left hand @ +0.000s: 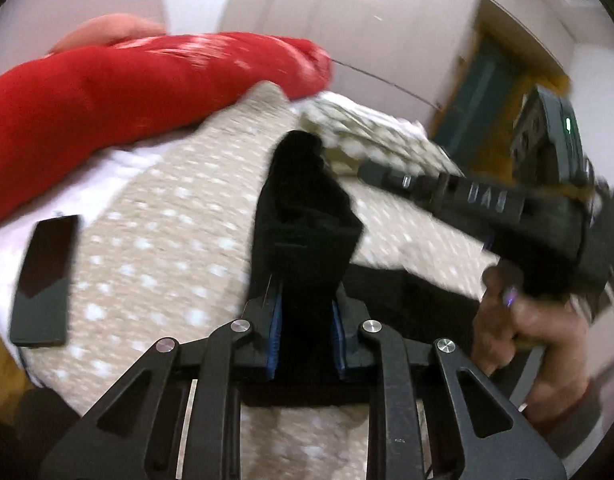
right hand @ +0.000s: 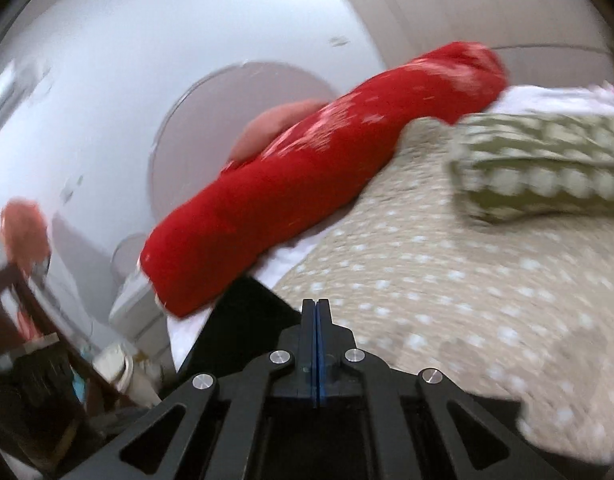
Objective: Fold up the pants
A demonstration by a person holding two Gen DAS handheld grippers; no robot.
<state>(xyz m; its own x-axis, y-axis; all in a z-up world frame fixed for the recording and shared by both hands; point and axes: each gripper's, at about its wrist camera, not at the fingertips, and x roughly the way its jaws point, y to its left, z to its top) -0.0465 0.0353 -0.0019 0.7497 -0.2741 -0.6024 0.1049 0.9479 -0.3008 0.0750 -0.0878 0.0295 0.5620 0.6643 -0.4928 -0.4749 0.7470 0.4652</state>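
The left claw [left hand: 306, 316] grips a bunched fold of the black pants [left hand: 307, 216] between its blue-lined pads, the cloth standing up in a peak above the jaws, apparently lifted clear of the bed so that the garment can be carried over into a fold. The rest of the pants trails off to the right as a dark band lying on the dotted beige bedspread [left hand: 167, 216], beneath the right claw's body, which the person's hand [left hand: 523, 328] holds by its handle.

The right claw [right hand: 316, 320] shows its two fingers pressed flat together; dark cloth lies just left of and below the tips, but whether any of it is pinched between them cannot be told. Seemingly both claws share the same garment, one at each end of an edge.

Beyond them, a red bolster [right hand: 307, 176] lies along the bed's far side and a green patterned pillow [right hand: 547, 168] sits to the right. A black phone [left hand: 43, 280] rests near the bed's edge. Motion blur softens both views, and the pants' full outline, waistband and legs are hidden or cut off.
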